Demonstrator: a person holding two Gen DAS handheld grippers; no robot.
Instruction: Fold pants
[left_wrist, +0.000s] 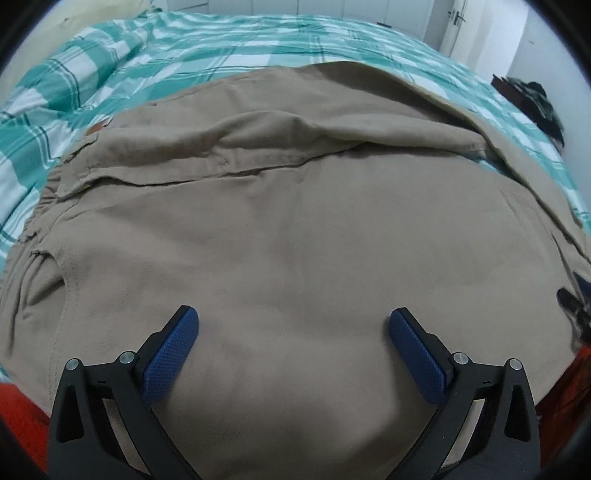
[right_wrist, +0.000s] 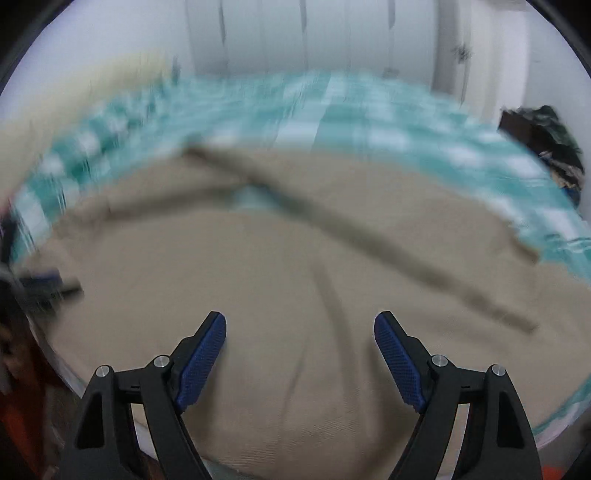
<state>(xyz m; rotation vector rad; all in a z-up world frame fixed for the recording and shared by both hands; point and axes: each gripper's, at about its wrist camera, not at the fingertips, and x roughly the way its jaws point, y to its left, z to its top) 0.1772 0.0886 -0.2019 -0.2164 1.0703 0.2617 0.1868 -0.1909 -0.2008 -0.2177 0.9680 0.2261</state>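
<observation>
Khaki pants (left_wrist: 295, 229) lie spread on a bed with a teal and white checked cover (left_wrist: 207, 51). The waistband and a pocket flap are at the left, and one leg lies folded over the other toward the right. My left gripper (left_wrist: 293, 325) is open and empty, just above the cloth near the waist end. The right wrist view is motion-blurred. There my right gripper (right_wrist: 300, 326) is open and empty over the pants (right_wrist: 295, 266), near the leg part. The other gripper (right_wrist: 40, 284) shows as a dark blur at the left edge.
The checked bed cover (right_wrist: 332, 110) extends beyond the pants to a white wall and wardrobe (right_wrist: 314, 33). A dark heap of things (left_wrist: 535, 103) sits at the bed's far right. Orange-red cloth (left_wrist: 18, 410) lies at the near edge.
</observation>
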